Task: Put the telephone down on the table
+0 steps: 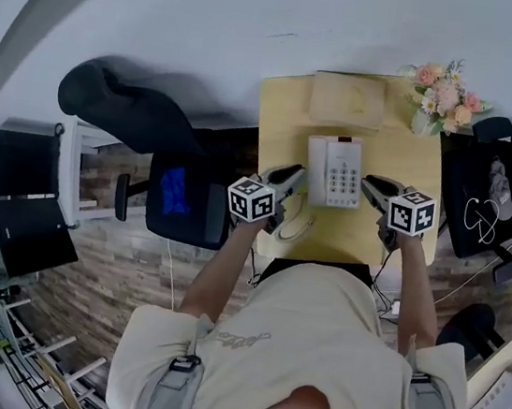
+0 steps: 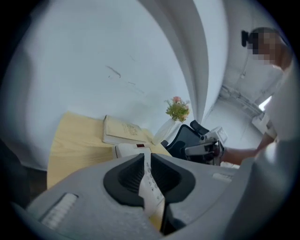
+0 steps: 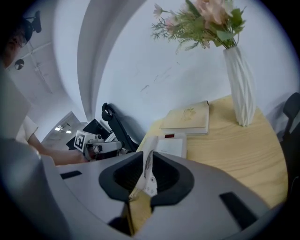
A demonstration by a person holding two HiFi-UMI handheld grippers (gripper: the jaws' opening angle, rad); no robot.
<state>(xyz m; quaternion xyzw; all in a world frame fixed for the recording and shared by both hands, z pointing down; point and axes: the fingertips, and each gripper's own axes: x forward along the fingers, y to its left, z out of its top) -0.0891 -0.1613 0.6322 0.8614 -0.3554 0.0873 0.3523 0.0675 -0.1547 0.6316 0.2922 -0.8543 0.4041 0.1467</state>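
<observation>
Grippers number two, and both are clamped on the one telephone [image 1: 334,170]. The left gripper [image 1: 290,177] pinches its left edge, and that gripper's view shows a thin white strip of the casing pressed between the dark pads. The right gripper [image 1: 372,185] pinches the opposite edge in the same way. The telephone hangs between them over the middle of the single pale wooden table [image 1: 282,118], keypad up. It seems lifted a little off the tabletop, though the steep head view does not settle that.

One coiled cord [image 1: 296,225] trails from the telephone's near left corner across the wood. Behind the telephone, against the wall, lies one flat pale book [image 1: 347,99], apart from it. One white vase of pink and cream flowers [image 1: 444,98] stands at the table's far right corner, well clear of both grippers.

Two dark chairs flank the table, one chair on the left [image 1: 186,200] with something blue on its seat and one chair on the right [image 1: 477,213]. Nothing lies on the wood directly beneath or in front of the telephone except the cord.
</observation>
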